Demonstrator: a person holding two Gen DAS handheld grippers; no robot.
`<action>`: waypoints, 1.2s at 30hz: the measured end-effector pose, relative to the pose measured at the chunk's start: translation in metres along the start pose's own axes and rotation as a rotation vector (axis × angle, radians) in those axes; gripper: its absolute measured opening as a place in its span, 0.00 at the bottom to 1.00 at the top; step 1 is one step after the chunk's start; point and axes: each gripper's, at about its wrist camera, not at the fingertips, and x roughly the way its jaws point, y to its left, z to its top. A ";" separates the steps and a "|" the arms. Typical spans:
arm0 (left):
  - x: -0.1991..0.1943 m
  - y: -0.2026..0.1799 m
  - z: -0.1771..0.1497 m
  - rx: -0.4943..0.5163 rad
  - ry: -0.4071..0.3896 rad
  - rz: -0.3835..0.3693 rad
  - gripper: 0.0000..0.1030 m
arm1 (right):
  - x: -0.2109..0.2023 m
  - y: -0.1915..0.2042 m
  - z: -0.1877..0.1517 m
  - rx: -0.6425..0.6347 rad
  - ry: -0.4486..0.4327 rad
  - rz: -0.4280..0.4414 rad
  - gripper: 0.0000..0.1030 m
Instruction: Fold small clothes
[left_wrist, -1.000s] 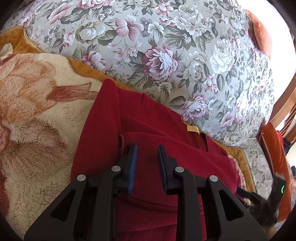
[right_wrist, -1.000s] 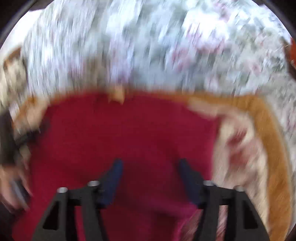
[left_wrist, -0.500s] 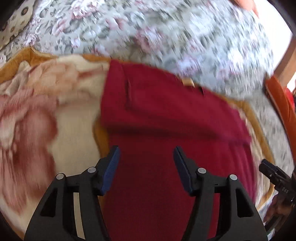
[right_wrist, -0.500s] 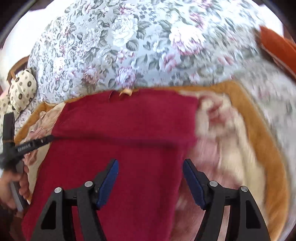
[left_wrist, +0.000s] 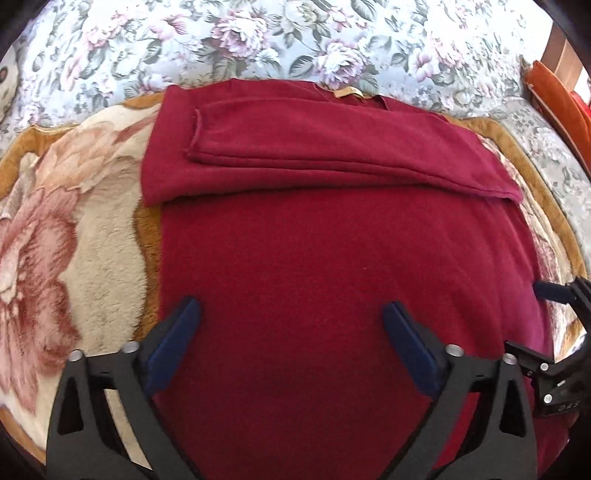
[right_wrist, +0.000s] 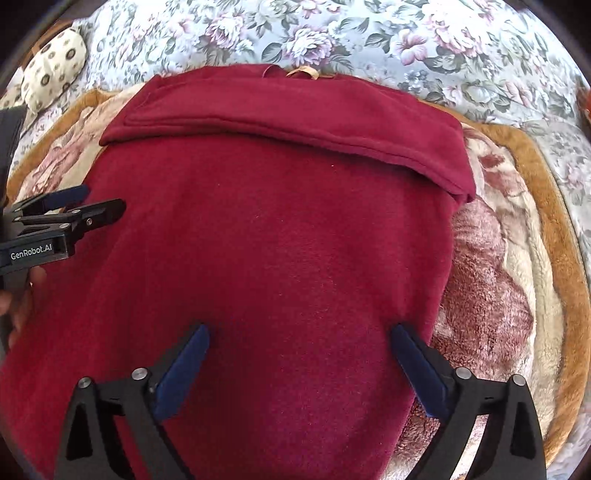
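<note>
Both claws just sprang wide, nothing gripped: left gripper (left_wrist: 291, 317), right gripper (right_wrist: 299, 343) over red sweater (left_wrist: 332, 258). Risk: folded sleeves (left_wrist: 332, 147) slip w/ next hem lift; plush blanket (left_wrist: 74, 240) drags fabric.

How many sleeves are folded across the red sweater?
2, both laid across the red sweater near the collar end: one sleeve with its cuff towards the left, one sleeve ending at the right edge. They overlap, so parts are hidden.

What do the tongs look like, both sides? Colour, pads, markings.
Both tongs alike: left tongs and right tongs have black angular frames with triangular cutouts, silver pivot screws and dark blue pads inside the fingers. White "GenRobot.AI" lettering shows on the left body. No cables or sleeves visible.
</note>
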 end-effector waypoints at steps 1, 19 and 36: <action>0.000 0.000 0.001 0.002 0.002 0.003 0.99 | 0.001 0.002 0.002 -0.007 0.004 -0.007 0.99; 0.005 -0.005 0.000 0.046 -0.022 0.036 1.00 | 0.003 0.009 -0.005 -0.045 0.000 -0.053 1.00; -0.103 0.087 -0.078 -0.066 -0.062 -0.011 0.99 | -0.095 -0.039 -0.107 0.204 -0.222 0.057 0.84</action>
